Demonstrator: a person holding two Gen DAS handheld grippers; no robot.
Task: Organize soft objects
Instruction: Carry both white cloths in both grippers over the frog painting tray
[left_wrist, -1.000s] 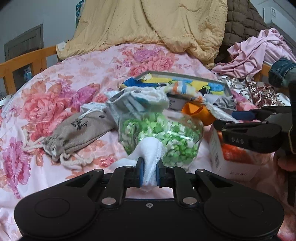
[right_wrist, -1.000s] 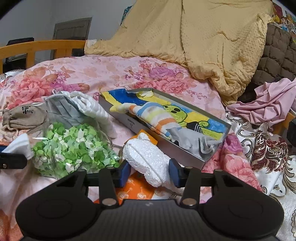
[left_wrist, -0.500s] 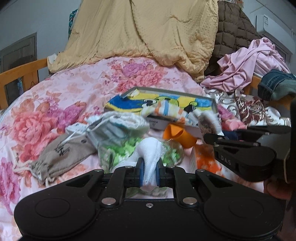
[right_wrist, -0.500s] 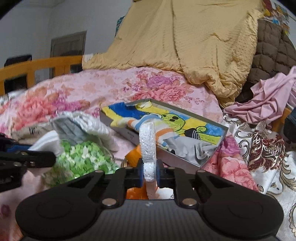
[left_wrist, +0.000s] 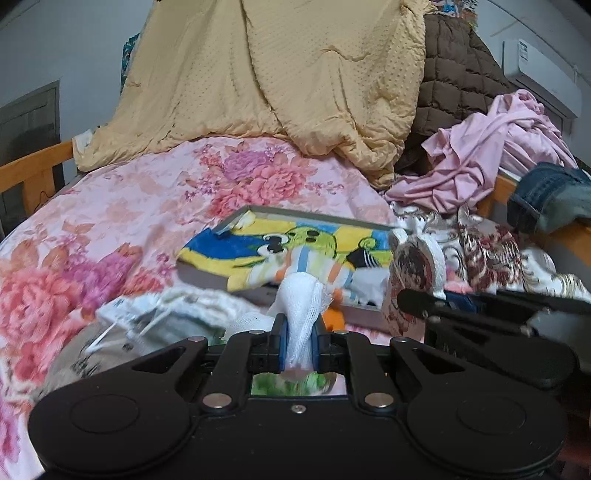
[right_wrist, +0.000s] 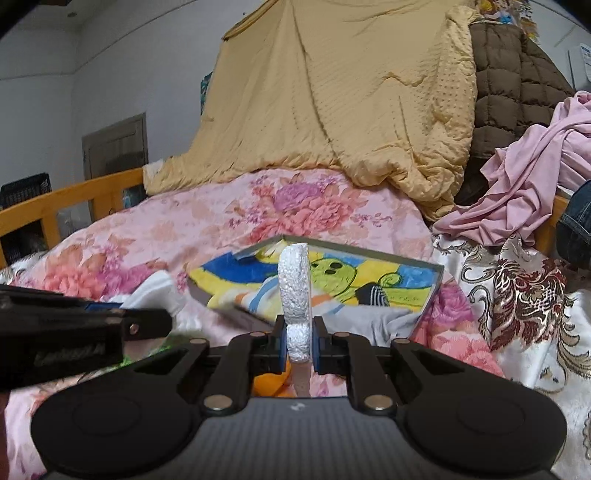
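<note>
My left gripper (left_wrist: 298, 334) is shut on the white cloth neck (left_wrist: 301, 306) of a clear bag of green bits (left_wrist: 295, 384), which hangs below the jaws. My right gripper (right_wrist: 298, 341) is shut on a white fluffy sock (right_wrist: 293, 288), held upright; it also shows in the left wrist view (left_wrist: 413, 258). Ahead on the floral bed lies a grey box (right_wrist: 424, 299) with a yellow and blue cartoon cloth (right_wrist: 343, 277) and striped socks (right_wrist: 258, 299) in it.
A tan drawstring pouch (left_wrist: 74, 365) and white cloths (left_wrist: 177, 310) lie left. An orange item (right_wrist: 269, 382) lies under my right gripper. A yellow quilt (left_wrist: 280, 85), brown quilt (left_wrist: 454, 81), pink clothes (left_wrist: 491, 155) and jeans (left_wrist: 550, 199) are piled behind and to the right. Wooden bed rails (right_wrist: 74, 199) stand at the left.
My right gripper closed on the white sock and lifted it upright. My left gripper lifted the bag of green bits off the bed. Both have moved toward the box.
</note>
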